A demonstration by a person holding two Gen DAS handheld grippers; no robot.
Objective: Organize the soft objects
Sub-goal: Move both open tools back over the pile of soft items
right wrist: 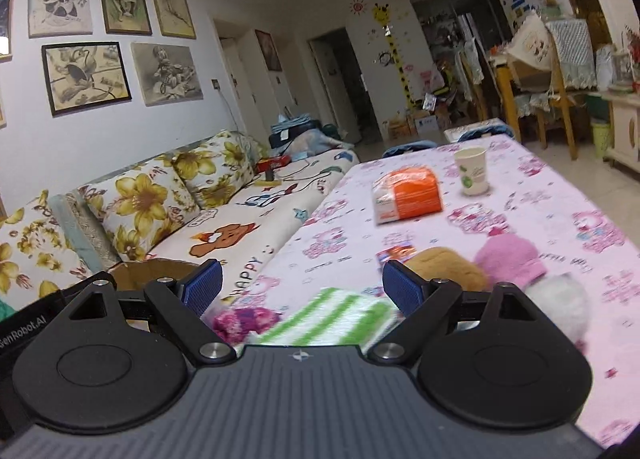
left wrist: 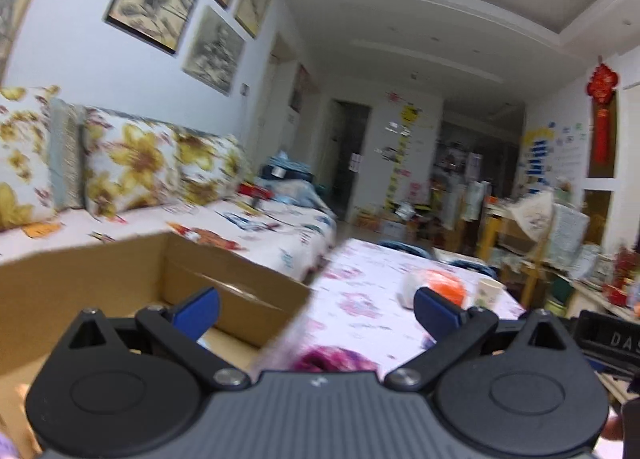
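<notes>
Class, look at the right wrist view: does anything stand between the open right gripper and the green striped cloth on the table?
Nothing visible does. The right gripper is open and empty, and the green striped cloth lies on the table right in front of its fingers. The purple yarn sits beside the cloth to the left, not in the way.

The tablecloth is pale pink with darker pink cartoon prints. On it lie a green-and-white striped cloth, a magenta-purple fuzzy item, a tan plush piece, a pink knitted item and an orange-and-white packet; the paper cup is cream with green marks. The cardboard box is plain brown. The sofa cushions are white with yellow flowers.
</notes>
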